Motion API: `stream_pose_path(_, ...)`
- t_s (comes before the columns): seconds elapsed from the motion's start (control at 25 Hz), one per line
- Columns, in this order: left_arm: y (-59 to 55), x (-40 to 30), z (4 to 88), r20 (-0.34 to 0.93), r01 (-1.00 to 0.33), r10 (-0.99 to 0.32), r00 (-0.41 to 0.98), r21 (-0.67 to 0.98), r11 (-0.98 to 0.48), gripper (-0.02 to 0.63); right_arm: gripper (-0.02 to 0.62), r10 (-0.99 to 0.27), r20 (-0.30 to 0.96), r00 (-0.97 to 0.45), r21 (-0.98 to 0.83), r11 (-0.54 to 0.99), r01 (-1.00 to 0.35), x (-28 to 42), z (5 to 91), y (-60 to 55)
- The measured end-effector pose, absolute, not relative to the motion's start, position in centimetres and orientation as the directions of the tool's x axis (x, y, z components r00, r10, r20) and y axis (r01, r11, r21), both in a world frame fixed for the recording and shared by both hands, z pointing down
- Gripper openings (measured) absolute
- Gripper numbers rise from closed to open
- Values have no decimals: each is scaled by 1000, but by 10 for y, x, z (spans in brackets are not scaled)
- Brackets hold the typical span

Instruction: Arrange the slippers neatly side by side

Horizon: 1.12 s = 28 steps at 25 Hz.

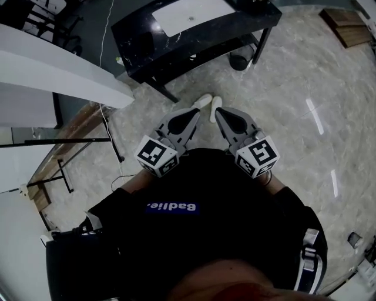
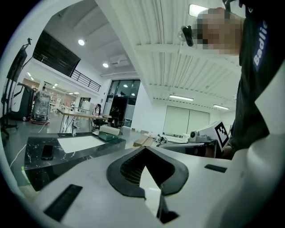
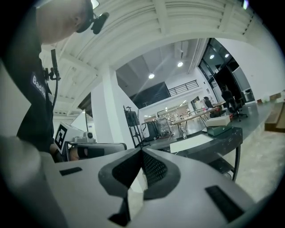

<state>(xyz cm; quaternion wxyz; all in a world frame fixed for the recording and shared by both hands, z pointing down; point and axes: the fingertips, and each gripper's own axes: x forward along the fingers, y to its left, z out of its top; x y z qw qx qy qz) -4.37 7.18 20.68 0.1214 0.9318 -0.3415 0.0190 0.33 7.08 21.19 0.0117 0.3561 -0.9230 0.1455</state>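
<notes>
Both grippers are held close in front of the person's dark shirt and point forward over the floor. In the head view, the left gripper [image 1: 195, 113] and the right gripper [image 1: 218, 113] are shut, tips together, nothing between them. Two white shoe-like shapes [image 1: 203, 100] [image 1: 215, 108] lie side by side on the marble floor just beyond the tips. Whether they are slippers or the person's own feet I cannot tell. The left gripper view shows its jaws [image 2: 143, 150] closed to a point, aimed level across the room. The right gripper's jaws [image 3: 142, 150] stand the same way. Neither gripper view shows slippers.
A black marble table [image 1: 247, 20] with a white sheet [image 1: 191, 14] stands ahead, a dark round object [image 1: 240, 60] under it. A white counter [image 1: 64, 73] and a thin black metal stand [image 1: 70, 141] with cables are at the left. Wooden boards [image 1: 348, 26] lie at the far right.
</notes>
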Motion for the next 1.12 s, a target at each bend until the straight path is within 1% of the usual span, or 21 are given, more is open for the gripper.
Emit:
stream_pose_path(0.36, 67, -21, 220, 179, -695, -671, 719, 176, -697, -4, -2, -651, 111, -751, -345, 684, -643, 44, 233, 67)
stream_pose_path(0.64, 44, -36, 231, 181, -689, -666, 724, 150, -709, -4, -2, -652, 137, -746, -346, 674, -652, 32, 247, 49)
stream_pose_path(0.92, -15, -68, 261, 187, -623, -595, 782, 202, -756, -4, -2, -701, 241, -671, -335, 589, -736, 1, 274, 6)
stream_pose_path(1.12, -68, -90, 290, 195, -559, -525, 828, 217, -800, -5, -2, -751, 319, -579, -323, 488, -811, -10, 306, -27)
